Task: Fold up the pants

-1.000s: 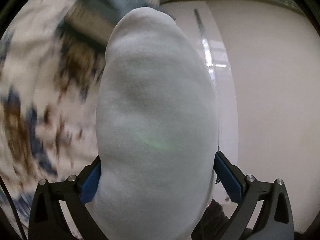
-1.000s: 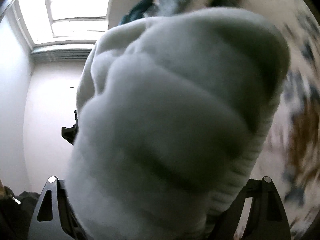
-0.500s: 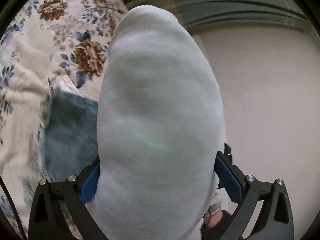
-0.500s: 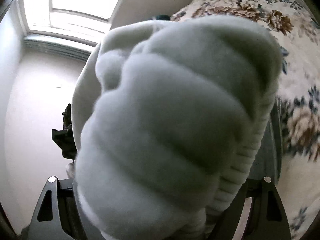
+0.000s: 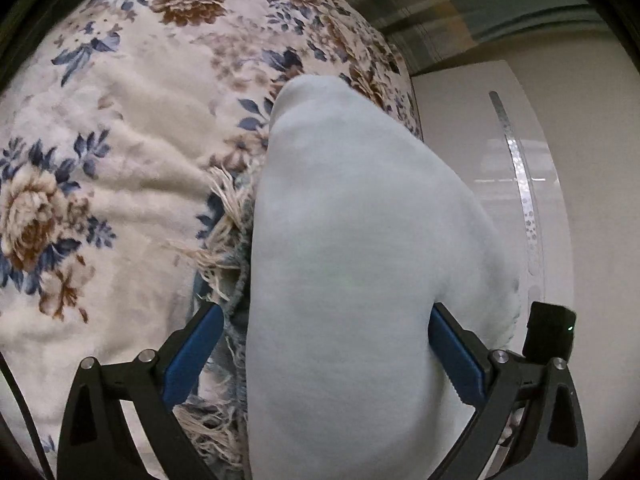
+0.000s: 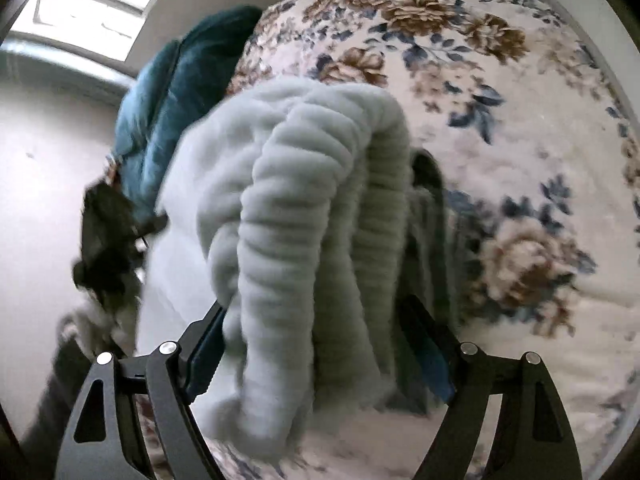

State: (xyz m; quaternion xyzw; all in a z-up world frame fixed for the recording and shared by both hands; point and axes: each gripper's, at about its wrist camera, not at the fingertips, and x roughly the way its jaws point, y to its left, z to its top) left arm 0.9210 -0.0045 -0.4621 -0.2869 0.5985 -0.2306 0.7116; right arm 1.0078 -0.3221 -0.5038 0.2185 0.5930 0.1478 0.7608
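Left wrist view: the left tool (image 5: 326, 360) is clamped on a thick bunch of pale fleece pants (image 5: 352, 280), its blue pads (image 5: 192, 352) pressed against either side of the cloth, which fills the middle of the picture. Beneath lies a bed with a floral blanket (image 5: 120, 140), and a frayed fringe (image 5: 228, 216) shows just beside the pants, near the bed's edge by a white wall (image 5: 600, 160). Right wrist view: the right tool (image 6: 316, 352) is clamped on the ribbed waistband (image 6: 304, 220) of the pants (image 6: 192, 184), held over the blanket (image 6: 520, 120). A teal cloth (image 6: 180, 92) lies at the bed's far edge, below a window (image 6: 92, 12).
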